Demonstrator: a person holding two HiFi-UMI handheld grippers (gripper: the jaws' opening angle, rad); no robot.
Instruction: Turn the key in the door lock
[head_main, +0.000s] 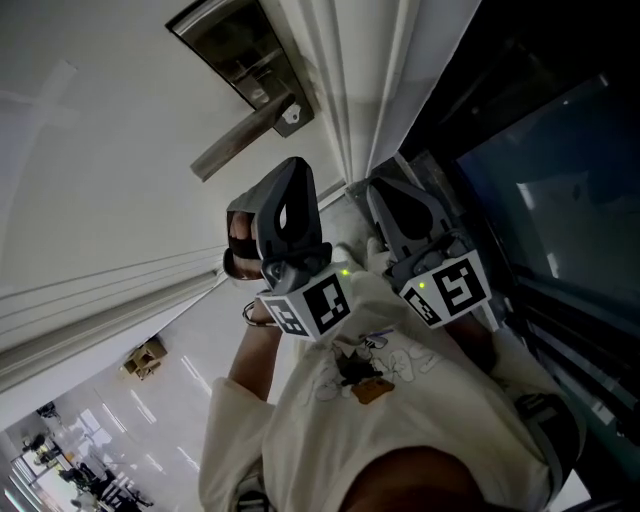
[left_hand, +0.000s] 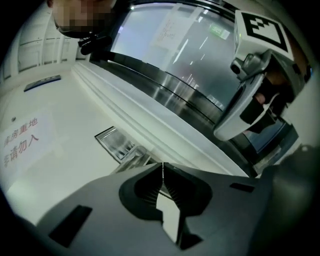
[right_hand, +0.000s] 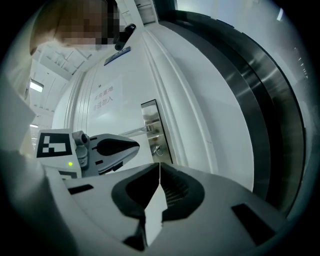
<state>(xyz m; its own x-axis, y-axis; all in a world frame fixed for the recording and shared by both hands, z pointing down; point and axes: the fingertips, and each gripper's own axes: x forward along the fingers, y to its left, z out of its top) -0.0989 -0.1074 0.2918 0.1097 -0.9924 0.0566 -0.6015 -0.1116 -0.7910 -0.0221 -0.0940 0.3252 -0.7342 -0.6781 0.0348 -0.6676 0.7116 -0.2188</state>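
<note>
A steel lock plate (head_main: 243, 58) sits on the white door, with a lever handle (head_main: 238, 142) below it. A small key (head_main: 291, 115) sticks out of the cylinder by the handle's hub; it also shows as a small metal shape (right_hand: 156, 148) in the right gripper view. My left gripper (head_main: 298, 165) points at the door a short way below the key, jaws shut with nothing between them (left_hand: 162, 165). My right gripper (head_main: 382, 188) is beside it, nearer the door frame, also shut and empty (right_hand: 159, 165). Neither touches the key.
The white door frame (head_main: 352, 90) runs beside the lock, with a dark glass panel (head_main: 540, 180) to its right. A paper notice (right_hand: 102, 97) is stuck on the door above the lock. The person's sleeve (head_main: 380, 400) fills the lower head view.
</note>
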